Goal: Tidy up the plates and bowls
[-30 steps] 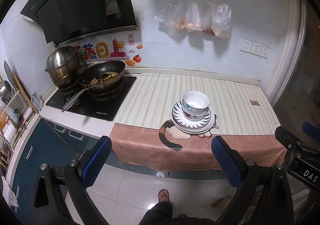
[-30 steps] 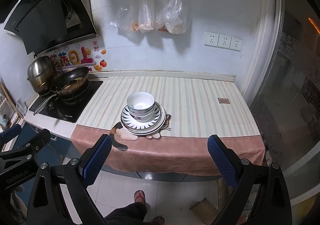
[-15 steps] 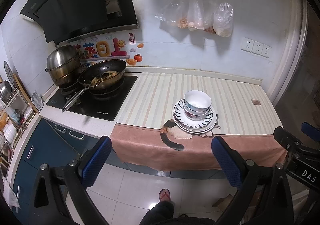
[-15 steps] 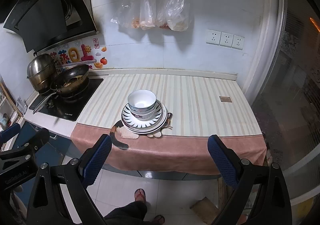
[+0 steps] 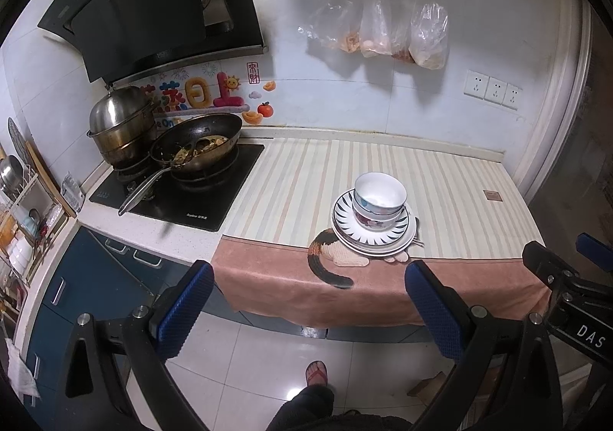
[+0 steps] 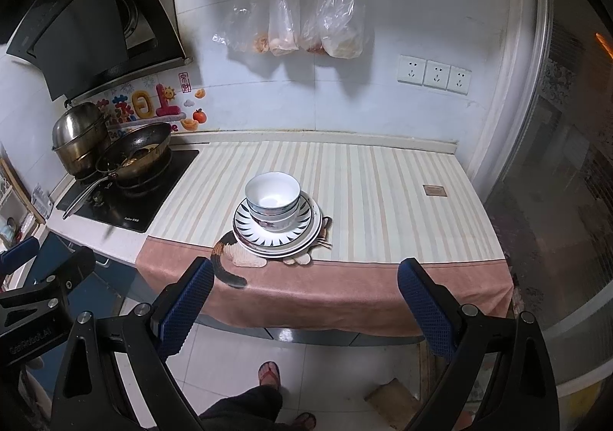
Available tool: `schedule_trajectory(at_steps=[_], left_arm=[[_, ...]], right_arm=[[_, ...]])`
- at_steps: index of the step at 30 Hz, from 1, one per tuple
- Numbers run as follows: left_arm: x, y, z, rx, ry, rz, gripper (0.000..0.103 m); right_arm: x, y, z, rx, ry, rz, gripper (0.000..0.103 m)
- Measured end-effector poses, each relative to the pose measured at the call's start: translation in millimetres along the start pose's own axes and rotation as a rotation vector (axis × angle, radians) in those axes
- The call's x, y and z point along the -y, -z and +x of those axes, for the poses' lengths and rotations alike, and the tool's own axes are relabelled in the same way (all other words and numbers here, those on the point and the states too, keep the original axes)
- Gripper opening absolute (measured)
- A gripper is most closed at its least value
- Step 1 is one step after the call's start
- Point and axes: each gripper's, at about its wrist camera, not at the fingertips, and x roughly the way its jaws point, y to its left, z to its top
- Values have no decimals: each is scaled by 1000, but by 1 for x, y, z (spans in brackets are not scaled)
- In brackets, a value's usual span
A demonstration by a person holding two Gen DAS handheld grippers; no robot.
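Stacked white ceramic bowls sat on striped-rim plates, mid-frame on the striped tabletop; perhaps three plates. Left hand-held gripper and right hand-held gripper hung released, bottom of frame.

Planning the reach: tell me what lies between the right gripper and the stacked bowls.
In the right wrist view, only the pink towel edge with its cat picture lies between the right gripper and the white bowls on striped plates.

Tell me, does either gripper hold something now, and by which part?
Nothing is held. Left gripper and right gripper are open, short of the stacked white bowls.
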Motion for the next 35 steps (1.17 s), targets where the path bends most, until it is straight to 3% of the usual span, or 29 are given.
schedule_trajectory(at_steps=[35], left_arm=[[-7, 0, 7, -7, 2, 1, 102]], right_arm=[[-5, 0, 12, -12, -10, -1, 99]])
